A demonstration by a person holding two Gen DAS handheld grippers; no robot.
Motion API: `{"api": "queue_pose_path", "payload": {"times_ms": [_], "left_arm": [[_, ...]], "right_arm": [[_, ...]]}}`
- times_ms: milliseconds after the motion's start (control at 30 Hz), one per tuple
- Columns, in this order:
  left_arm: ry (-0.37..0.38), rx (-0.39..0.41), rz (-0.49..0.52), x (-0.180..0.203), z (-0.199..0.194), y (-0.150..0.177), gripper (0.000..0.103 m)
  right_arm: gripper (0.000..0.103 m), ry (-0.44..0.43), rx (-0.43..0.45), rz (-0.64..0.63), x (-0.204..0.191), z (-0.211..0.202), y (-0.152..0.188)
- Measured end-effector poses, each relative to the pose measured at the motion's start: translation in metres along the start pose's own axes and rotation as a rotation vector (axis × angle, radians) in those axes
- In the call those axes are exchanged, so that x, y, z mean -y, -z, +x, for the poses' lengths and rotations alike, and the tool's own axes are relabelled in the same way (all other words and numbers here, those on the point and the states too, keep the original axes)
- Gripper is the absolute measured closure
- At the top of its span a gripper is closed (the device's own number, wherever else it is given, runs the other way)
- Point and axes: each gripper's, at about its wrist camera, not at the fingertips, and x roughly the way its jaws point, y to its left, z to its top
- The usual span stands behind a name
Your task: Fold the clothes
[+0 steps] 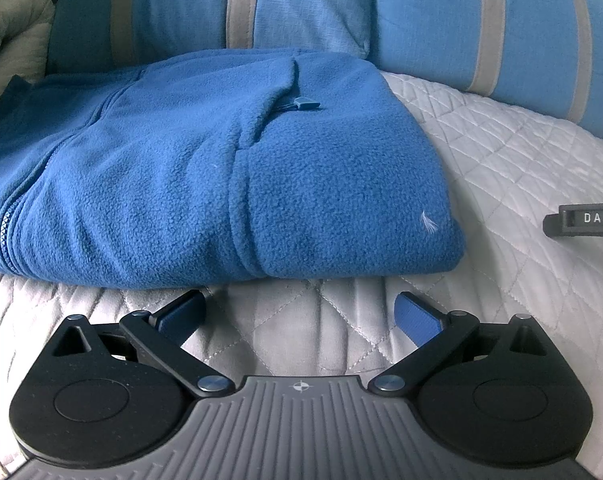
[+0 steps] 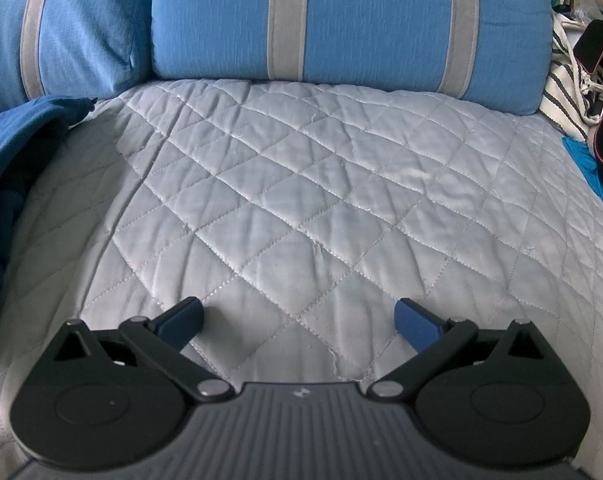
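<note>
White quilted bedding (image 2: pixel 301 168) is lying under both of my grippers, its diamond stitching running across the whole near field in the right wrist view. I am holding my left gripper (image 1: pixel 301 314) low over this cover with its jaws spread wide and nothing between the blue pads (image 1: pixel 415 316). I am holding my right gripper (image 2: pixel 299 320) the same way, jaws wide apart and gripping nothing, pointing at bare quilt. Just beyond my left gripper's fingertips, the folded blue fleece jacket (image 1: pixel 205 168) is resting on the cover, apart from the pads; its front zipper (image 1: pixel 5 224) is running along the left edge of the left wrist view, and a small pocket zip pull (image 1: pixel 305 103) is lying on top. A white fleck (image 1: pixel 427 222) is sitting on the near right corner of the fleece. In the right wrist view the same garment is showing only at the far left edge, well apart from my right gripper. Farther back, blue pillows with grey stripes (image 2: pixel 341 20) are lining the far end of the bedding. At the far right, striped fabric (image 2: pixel 561 80) and dark clutter I cannot identify are piling up.
</note>
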Motion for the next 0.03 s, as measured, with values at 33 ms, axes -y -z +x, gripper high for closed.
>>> {"api": "queue_pose_path", "payload": {"times_ms": [33], "left_arm": [[0.0,0.0,0.001,0.0,0.0,0.0001,0.0]], "right_arm": [[0.001,0.0,0.0,0.0,0.0,0.0,0.0]]}}
